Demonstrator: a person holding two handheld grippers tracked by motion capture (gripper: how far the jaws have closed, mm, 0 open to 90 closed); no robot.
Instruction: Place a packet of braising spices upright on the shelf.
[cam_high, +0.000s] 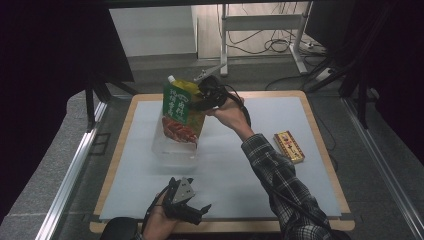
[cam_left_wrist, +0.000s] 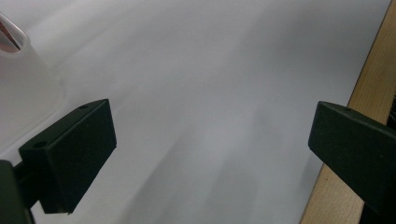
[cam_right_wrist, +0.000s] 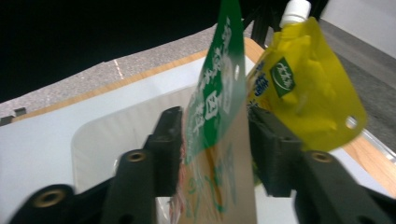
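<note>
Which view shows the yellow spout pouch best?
The right gripper view: the yellow spout pouch is close, with its white cap and logo legible. The high view shows it small, behind the green packet. The left gripper view shows bare mat.

A green-topped snack packet (cam_high: 177, 112) stands upright in a clear plastic tub (cam_high: 172, 150) at the mat's far left, a yellow white-capped spout pouch (cam_high: 187, 87) just behind it

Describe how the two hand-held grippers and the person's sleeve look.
Both are black two-jaw tools. The left hand-held gripper carries a grey three-cornered plate on top, and its jaws end in flat, blocky black pads. The right hand-held gripper trails a black cable and shows brass-coloured screw holes. The right sleeve is dark plaid flannel.
</note>
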